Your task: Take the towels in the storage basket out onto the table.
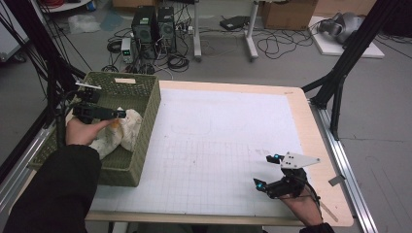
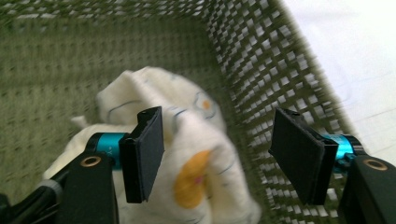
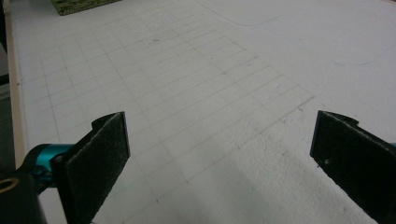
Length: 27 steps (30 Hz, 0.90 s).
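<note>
A person sits at a desk [image 1: 233, 145] covered with a white gridded mat, holding a two-jaw gripper in each hand. At the desk's left edge stands a green woven basket [image 1: 145, 111]. Inside it lies a crumpled cream cloth [image 1: 127, 127] printed with orange spots.

The left gripper [image 1: 116, 114] is down inside the basket, directly over the cloth and pointing toward the basket's right wall. In the left gripper view, the cloth [image 2: 196, 154] bulges up between the two black jaws, nearer the left-hand pad, which seems to brush or overlap a fold; whether it truly touches is hard to tell through the motion blur. The right-hand pad stands clear of the cloth, against the basket wall [image 2: 261, 79]. The jaws are wide apart and not pressing on anything. The cloth is bunched with no clear long axis; its highest fold runs roughly away from the camera, between the pads.

The right gripper [image 1: 267, 172] rests low over the desk's near right corner, well apart from the basket. In the right gripper view, its jaws stand wide apart over the bare mat [image 3: 210, 93], holding nothing.

The left hand is plainly the nearer one; closing on the raised fold looks like the likely next move.
</note>
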Available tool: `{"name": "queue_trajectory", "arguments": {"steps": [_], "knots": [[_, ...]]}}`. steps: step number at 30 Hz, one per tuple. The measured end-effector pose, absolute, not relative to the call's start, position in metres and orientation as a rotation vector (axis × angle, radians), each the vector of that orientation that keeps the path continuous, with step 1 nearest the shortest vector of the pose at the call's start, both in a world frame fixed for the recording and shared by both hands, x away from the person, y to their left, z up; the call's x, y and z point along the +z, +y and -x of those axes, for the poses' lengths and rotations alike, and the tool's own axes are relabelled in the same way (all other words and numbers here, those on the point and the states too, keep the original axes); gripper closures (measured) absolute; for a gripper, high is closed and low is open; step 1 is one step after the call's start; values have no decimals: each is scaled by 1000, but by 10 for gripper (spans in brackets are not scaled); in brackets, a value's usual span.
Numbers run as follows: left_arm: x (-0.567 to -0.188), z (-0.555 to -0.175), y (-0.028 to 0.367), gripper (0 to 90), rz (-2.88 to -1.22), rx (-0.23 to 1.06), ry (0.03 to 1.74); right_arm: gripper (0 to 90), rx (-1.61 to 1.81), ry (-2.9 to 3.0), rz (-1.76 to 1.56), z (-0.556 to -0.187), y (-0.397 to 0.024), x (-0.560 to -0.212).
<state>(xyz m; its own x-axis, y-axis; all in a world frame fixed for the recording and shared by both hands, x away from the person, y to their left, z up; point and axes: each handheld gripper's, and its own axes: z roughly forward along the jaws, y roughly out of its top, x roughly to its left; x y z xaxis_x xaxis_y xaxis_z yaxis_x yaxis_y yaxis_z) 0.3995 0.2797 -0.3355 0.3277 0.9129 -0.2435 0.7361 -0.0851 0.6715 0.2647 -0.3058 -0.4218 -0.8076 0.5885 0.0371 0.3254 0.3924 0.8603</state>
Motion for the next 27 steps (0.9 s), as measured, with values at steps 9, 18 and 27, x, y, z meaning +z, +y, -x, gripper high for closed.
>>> {"name": "queue_trajectory", "arguments": {"steps": [9,18,27], "knots": [[-352,-407,271,350,-2048,358,1498,38,1373,2389,-806,-265,-305,-422],[-368,-411,263,366,-2167,286,1494,38,1366,2398,-796,-266,-304,-423],[-379,-413,259,410,-2249,251,1515,38,1366,2403,-802,-265,-304,-423]]}}
